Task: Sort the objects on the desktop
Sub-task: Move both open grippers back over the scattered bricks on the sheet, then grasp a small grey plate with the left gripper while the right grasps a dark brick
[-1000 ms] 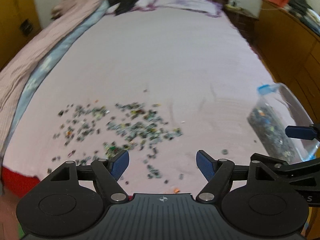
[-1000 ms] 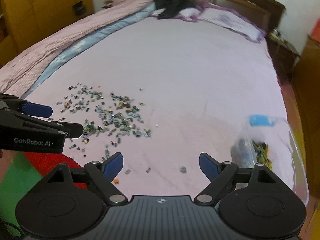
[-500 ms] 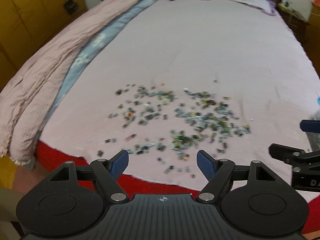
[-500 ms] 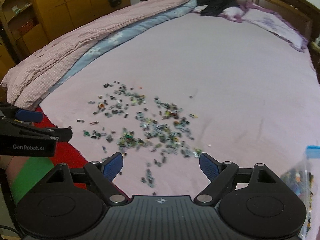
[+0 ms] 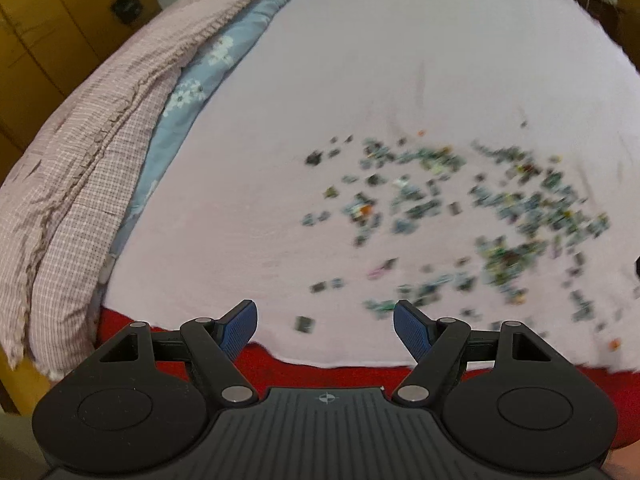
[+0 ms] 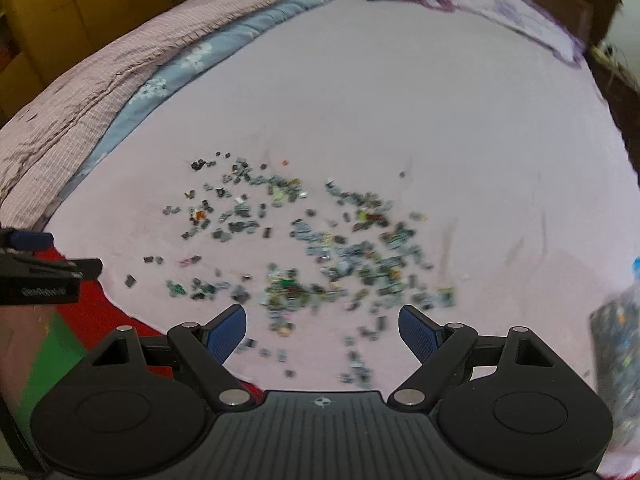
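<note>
Both views had swung leftward since a second earlier, so the scattered small pieces point(image 5: 460, 220) slid from the lower left to the right half of the left wrist frame, and the bag of pieces point(image 6: 618, 344) dropped to the right edge of the right wrist frame. The left hand-held gripper point(image 5: 324, 322) hung with its blue pads spread apart and empty, most pieces lying above and to the right of it on the pink bed sheet point(image 5: 360, 80). The right hand-held gripper point(image 6: 322, 330) was likewise wide apart, holding nothing, the scatter point(image 6: 312, 248) just above its fingertips.
</note>
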Tool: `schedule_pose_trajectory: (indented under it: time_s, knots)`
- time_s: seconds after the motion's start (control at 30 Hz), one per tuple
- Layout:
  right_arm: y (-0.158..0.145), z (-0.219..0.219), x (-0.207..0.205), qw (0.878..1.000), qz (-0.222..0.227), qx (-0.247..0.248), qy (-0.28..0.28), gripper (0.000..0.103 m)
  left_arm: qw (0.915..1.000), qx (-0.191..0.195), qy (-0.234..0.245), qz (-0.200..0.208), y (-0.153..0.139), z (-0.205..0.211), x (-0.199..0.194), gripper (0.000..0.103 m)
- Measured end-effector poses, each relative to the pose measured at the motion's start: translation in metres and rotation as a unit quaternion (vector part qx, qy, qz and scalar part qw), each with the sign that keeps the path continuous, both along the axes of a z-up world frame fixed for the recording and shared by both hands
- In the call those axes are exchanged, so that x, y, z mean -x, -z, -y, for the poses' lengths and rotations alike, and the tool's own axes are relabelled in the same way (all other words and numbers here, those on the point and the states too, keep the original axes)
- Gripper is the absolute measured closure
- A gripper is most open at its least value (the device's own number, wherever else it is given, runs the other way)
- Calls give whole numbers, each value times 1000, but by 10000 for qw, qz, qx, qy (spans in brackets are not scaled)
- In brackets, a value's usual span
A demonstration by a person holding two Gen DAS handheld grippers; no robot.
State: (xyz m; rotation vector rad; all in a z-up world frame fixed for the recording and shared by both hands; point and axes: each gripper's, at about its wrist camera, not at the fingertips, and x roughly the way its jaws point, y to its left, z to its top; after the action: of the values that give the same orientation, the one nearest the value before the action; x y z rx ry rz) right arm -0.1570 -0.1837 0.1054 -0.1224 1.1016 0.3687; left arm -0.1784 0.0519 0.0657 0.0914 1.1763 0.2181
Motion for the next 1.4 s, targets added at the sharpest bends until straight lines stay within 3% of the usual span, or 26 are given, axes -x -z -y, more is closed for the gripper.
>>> schedule_pose_trajectory:
  time_s: [0.17,0.33,0.57,0.77,0.9,1.13,1.27,1.4]
  knots:
    - [25,-53,0,9995,-258,-94,-153,19,9996,-19,239,-176,45,-34,-2,32]
    - [52,-95,-2,9981,-422,102,-449,20,9982,105,501,-311,82,-45,-5,44]
    - [80,-110,-5,9969,-691,240,-272,23,9955,313,768,-455,123,-49,-16,52]
    - [98,-115,-10,9959,-804,331,-240,25,9933,488,844,-623,147,-53,-25,68]
    - [105,-120,-15,9957,-819,329,-266,25,9913,655,970,-607,150,-51,-23,86]
    - [123,-140,-23,9934,-749,484,-726,42,9916,868,806,-528,143,-57,-21,87]
    - [135,-163,-25,9852,-678,561,-1472,56,9926,902,675,-448,135,-63,-20,87]
    - [141,-190,-20,9690,-531,448,-2372,61,9937,910,518,-389,128,-71,-21,87]
